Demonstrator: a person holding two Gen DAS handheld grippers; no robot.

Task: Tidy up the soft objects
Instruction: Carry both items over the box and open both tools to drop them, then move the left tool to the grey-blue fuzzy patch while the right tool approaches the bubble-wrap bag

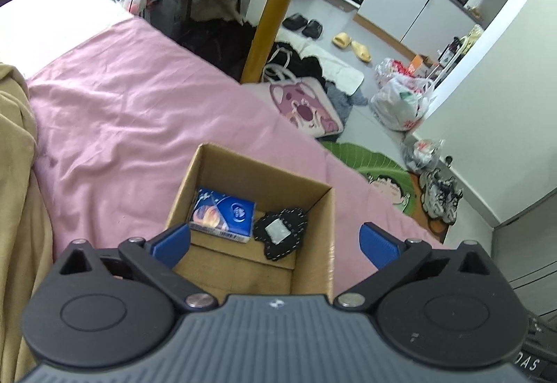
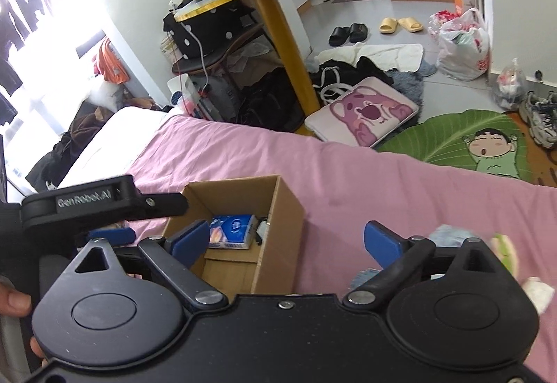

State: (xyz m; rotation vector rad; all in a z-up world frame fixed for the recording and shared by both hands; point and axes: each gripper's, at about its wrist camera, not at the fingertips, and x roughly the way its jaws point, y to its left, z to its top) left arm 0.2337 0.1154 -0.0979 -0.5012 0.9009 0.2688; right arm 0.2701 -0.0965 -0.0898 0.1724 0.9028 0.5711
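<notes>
your left gripper (image 1: 275,240) is hanging over the box (image 1: 315,236) in the lower middle of the left view, fingers wide and holding nothing. your right gripper (image 2: 285,243) is wide and holding nothing too. i think you are going for the next soft thing now, so turn toward the blurry soft things (image 2: 449,233) at the lower right of the right view, and go slow so the box is not getting bumped. in the box the blue tissue pack (image 1: 222,217) is lying beside a black patch (image 1: 280,236).
</notes>
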